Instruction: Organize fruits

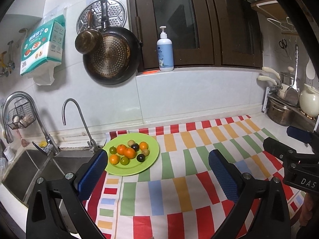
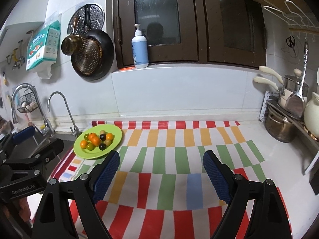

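The left gripper (image 1: 157, 171) stands with its jaws spread wide and nothing between the blue ribbed pads (image 1: 223, 176), only the bright striped cloth (image 1: 179, 189) beneath. Its left pad hangs over the near-left rim of the green plate (image 1: 151, 159), though whether it touches the rim or merely overlaps it in this view I cannot tell. The right gripper (image 2: 161, 169) is likewise open and empty, its fingers framing bare cloth; the plate lies ahead and to the left of its left finger, close to the tip but apart from it.

On the plate sits a loose cluster of small fruits: four orange ones (image 1: 127, 152), two green ones (image 1: 124, 160), two dark, nearly black ones (image 1: 140, 157) and two pale brownish ones (image 1: 145, 152), possibly longans, though they are too small to be sure. They lie touching or nearly so around the middle of the plate.

The plate rests at the back-left corner of the cloth, just beside the steel sink (image 1: 30, 171) and its two taps (image 1: 79, 119). Behind, on the tiled wall, hang a dark frying pan (image 1: 111, 57), a small brass saucepan (image 1: 88, 42) and a box of kitchen paper (image 1: 42, 43). A pump bottle (image 1: 164, 51) stands on the window ledge. At the far right a rack holds pots (image 1: 279, 111) and a cream kettle (image 1: 309, 102).
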Tool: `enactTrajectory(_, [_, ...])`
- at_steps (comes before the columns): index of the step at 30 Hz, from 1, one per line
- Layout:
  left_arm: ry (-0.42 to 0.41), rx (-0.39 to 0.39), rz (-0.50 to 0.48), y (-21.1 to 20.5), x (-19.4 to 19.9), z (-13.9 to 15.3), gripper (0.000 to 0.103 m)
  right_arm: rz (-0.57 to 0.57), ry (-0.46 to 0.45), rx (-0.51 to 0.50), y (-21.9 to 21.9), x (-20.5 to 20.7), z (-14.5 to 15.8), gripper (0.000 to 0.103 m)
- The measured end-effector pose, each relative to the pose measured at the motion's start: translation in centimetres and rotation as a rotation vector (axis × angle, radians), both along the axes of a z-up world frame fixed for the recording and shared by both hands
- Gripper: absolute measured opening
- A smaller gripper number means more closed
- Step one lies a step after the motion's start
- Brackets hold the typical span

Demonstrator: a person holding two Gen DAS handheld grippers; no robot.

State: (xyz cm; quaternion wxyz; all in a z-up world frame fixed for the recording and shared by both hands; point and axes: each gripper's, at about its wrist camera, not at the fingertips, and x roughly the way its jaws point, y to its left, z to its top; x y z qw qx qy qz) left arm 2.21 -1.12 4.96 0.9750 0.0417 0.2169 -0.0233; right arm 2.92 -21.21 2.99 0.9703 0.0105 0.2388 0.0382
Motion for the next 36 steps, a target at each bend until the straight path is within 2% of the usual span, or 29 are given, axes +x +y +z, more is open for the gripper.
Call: enactTrajectory(36, [0.021, -0.009, 0.003, -0.13, -0.27, -0.44, 0.103, 0.001, 0.017, 0.01, -0.44, -0.02, -0.38, 0.086])
